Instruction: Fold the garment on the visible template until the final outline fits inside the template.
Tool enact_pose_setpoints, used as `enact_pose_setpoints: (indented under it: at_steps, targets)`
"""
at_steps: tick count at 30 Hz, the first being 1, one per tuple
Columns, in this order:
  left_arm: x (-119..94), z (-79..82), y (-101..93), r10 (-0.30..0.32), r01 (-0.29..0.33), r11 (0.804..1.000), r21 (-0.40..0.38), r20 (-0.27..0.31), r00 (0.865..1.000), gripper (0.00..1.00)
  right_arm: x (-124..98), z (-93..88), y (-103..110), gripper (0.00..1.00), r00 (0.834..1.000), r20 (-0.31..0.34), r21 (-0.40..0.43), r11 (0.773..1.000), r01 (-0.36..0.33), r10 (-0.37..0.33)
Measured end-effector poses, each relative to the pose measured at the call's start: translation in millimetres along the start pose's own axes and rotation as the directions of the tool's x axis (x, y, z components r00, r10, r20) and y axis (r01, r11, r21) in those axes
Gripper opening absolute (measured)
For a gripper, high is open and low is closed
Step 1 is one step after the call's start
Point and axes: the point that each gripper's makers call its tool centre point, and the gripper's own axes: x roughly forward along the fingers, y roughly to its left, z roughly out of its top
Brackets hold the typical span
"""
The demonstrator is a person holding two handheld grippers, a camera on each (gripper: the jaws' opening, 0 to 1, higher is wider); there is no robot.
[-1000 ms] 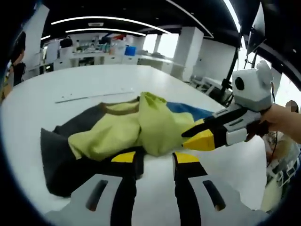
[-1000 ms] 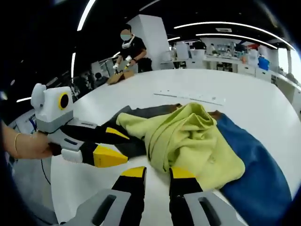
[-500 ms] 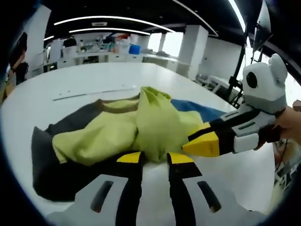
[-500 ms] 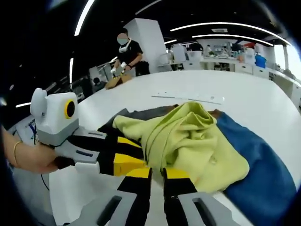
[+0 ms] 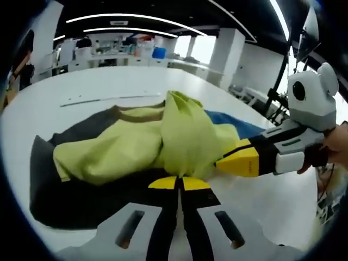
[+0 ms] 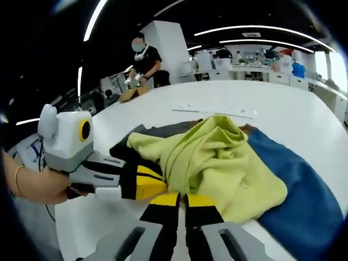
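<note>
A crumpled yellow-green garment (image 5: 147, 147) (image 6: 217, 157) lies heaped on a flat template that is dark grey (image 5: 60, 190) (image 6: 163, 130) on one side and blue (image 5: 231, 122) (image 6: 299, 190) on the other. My left gripper (image 5: 178, 184) is shut, its yellow tips pressed together at the garment's near edge, apparently pinching it. In the right gripper view it reaches in from the left (image 6: 144, 182). My right gripper (image 6: 182, 199) is shut as well, on the near hem. It enters the left gripper view from the right (image 5: 239, 161), touching the garment's side.
Everything lies on a large white table (image 5: 65, 87) (image 6: 304, 109). A thin white strip (image 5: 103, 99) (image 6: 215, 111) lies on it beyond the garment. A person (image 6: 144, 60) works at the far side. Desks and shelves line the back of the room.
Both pairs of jaws have gone from open to shut at the garment's near edge. Both grippers have moved in closer to the garment.
</note>
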Motion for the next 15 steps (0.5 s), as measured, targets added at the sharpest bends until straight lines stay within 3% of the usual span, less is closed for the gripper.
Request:
enact_pose_setpoints:
  at_steps: [7, 15]
  targets:
    - [-20.1, 5.4, 1.3, -0.02, 0.02, 1.0, 0.002, 0.006, 1.0, 0.0, -9.3, 4.9, 4.2, 0.0, 1.0, 0.013, 0.009, 1.0, -0.022, 0.022]
    - [-51.3, 24.6, 6.4, -0.03, 0.03, 1.0, 0.006, 0.043, 0.999, 0.0, -31.4, 14.0, 11.6, 0.0, 0.999, 0.029, -0.001, 1.0, -0.031, 0.031]
